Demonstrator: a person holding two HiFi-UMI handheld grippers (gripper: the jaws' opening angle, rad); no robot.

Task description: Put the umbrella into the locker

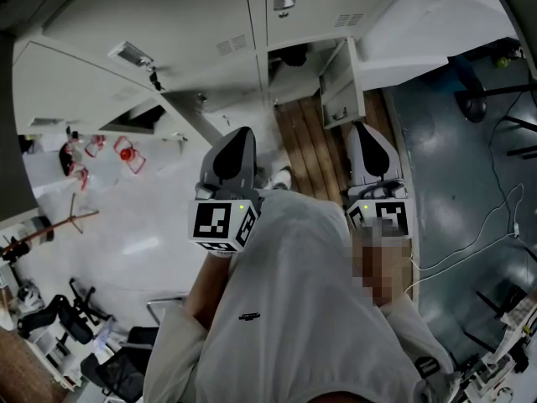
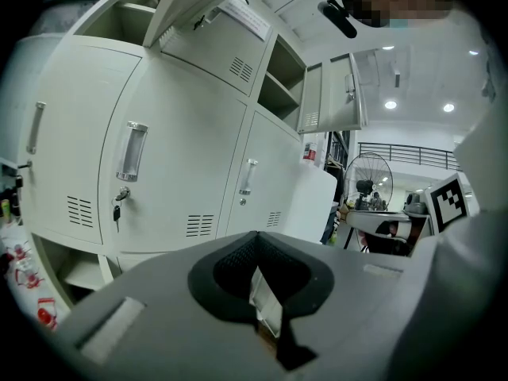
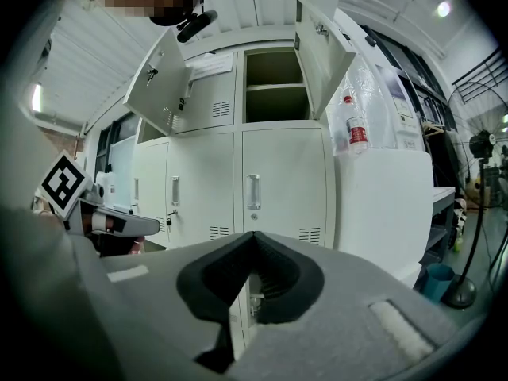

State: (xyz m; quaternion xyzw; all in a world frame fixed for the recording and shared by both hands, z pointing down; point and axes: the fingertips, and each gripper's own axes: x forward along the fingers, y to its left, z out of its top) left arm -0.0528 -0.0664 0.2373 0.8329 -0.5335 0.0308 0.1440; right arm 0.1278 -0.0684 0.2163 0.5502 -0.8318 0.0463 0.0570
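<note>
Umbrella: can't pick it out for sure in any view. The only candidate is a dark shape [image 1: 294, 55] inside the open compartment at top centre of the head view (too small and dim to tell).

Locker [image 3: 274, 86]: grey-white bank of doors. In the right gripper view, one upper compartment stands open at upper centre, with a shelf across it and its door [image 3: 321, 50] swung out to the right. Another door [image 3: 163, 82] hangs open at upper left.

Left gripper [image 2: 254, 234]: tips pressed together, nothing pinched. In the head view it sits left of centre [image 1: 242, 133], pointing up the frame toward the locker. Closed doors fill the left of its own view, one with a key [image 2: 117, 210] in the lock.

Right gripper [image 3: 254, 234]: tips pressed together too, nothing between them. It is right of centre in the head view [image 1: 362, 127], over a strip of wooden floor [image 1: 315, 145].

Further out, a bottle [image 3: 355, 125] is beside the locker at right of the right gripper view. A fan [image 2: 367, 177] stands at right of centre in the left gripper view.
</note>
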